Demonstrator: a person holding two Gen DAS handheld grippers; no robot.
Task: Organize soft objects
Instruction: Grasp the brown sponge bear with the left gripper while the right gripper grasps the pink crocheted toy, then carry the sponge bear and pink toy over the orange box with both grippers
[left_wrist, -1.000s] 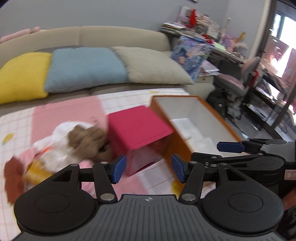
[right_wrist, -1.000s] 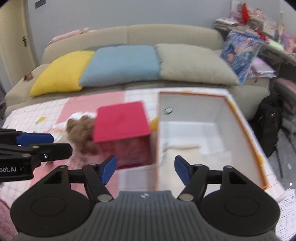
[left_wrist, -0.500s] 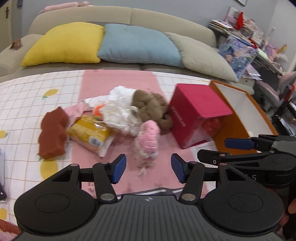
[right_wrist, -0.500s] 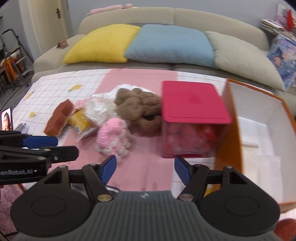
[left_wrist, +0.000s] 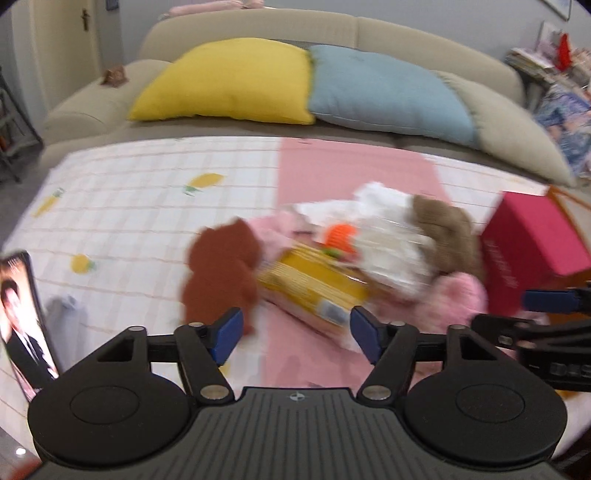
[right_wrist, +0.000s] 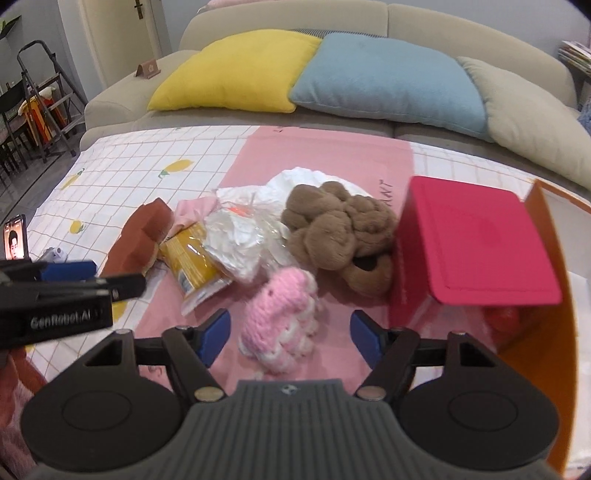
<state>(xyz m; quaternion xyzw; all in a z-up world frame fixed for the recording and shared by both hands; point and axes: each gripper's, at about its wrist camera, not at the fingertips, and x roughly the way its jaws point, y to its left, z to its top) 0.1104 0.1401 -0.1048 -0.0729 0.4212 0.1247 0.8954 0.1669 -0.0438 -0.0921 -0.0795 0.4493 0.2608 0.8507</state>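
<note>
Both grippers, left (left_wrist: 295, 330) and right (right_wrist: 290, 330), hover released (nothing between fingers) above the soft pile; pink knit toy (right_wrist: 282, 317) nearest.

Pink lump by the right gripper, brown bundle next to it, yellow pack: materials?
Pink lump: looks like chunky knitted or crocheted yarn, matte, with visible stitches and a white edge.
Brown bundle: seemingly plush fleece, fuzzy surface, bunched in soft folds.
Yellow pack: probably plastic film, glossy with highlights and crinkles.
Both the right gripper and left gripper are open, holding nothing.
</note>
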